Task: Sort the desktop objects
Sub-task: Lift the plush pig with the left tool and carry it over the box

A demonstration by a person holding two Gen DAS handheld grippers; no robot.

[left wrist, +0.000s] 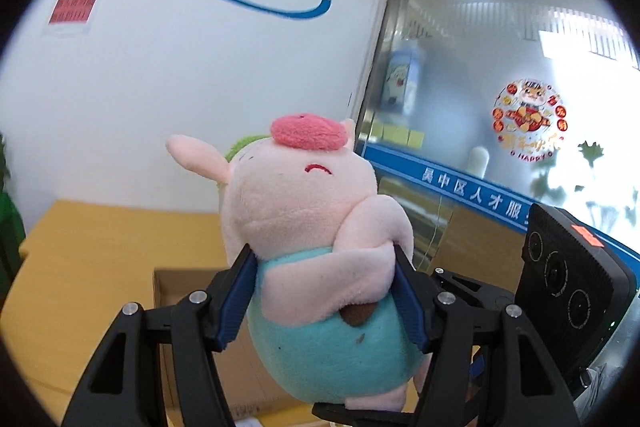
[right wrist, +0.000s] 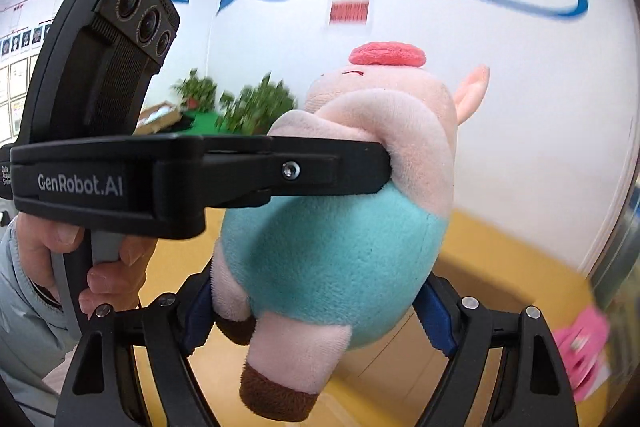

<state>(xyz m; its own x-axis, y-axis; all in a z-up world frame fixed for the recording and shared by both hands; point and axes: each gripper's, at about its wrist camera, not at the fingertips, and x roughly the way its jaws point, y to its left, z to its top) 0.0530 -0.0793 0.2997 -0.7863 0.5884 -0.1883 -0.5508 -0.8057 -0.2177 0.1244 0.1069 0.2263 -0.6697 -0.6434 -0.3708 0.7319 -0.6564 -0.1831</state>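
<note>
Plush pig [left wrist: 316, 251]: we've got it clamped mid-air, filling the middle of both wrist views, snout up, pink body with teal overalls and a brown-tipped foot hanging toward the bottom of the right wrist frame.

Left gripper [left wrist: 326, 293]: closed on the pig's waist, blue pads pressed into its sides, one pad under the arm.

Right gripper [right wrist: 316, 311]: also squeezing the pig, lower down on the teal belly, blue pads dug into the fabric on both sides.

Both at once: yep, we have both tongs on the same toy, and in the right wrist view the left gripper crosses the frame from the left, its finger pushed into the pig's back.

Hand [right wrist: 104, 267]: ours, wrapped around that gripper's handle at lower left, grey sleeve showing.

Open room: above and around the pig it's just white wall [left wrist: 180, 75], so it looks free up there.

Edges: cardboard box [left wrist: 192, 307] sits low in the left wrist view, its rim behind the left finger; how close it is to the pig we can't tell.

Surface: yellow wooden desktop [left wrist: 100, 247] runs along the bottom of both views, well below the toy.

Room: glass partition [left wrist: 500, 87] with a blue band on the right, green plants [right wrist: 256, 107] in the far corner, something pink [right wrist: 580, 351] blurred at lower right.
</note>
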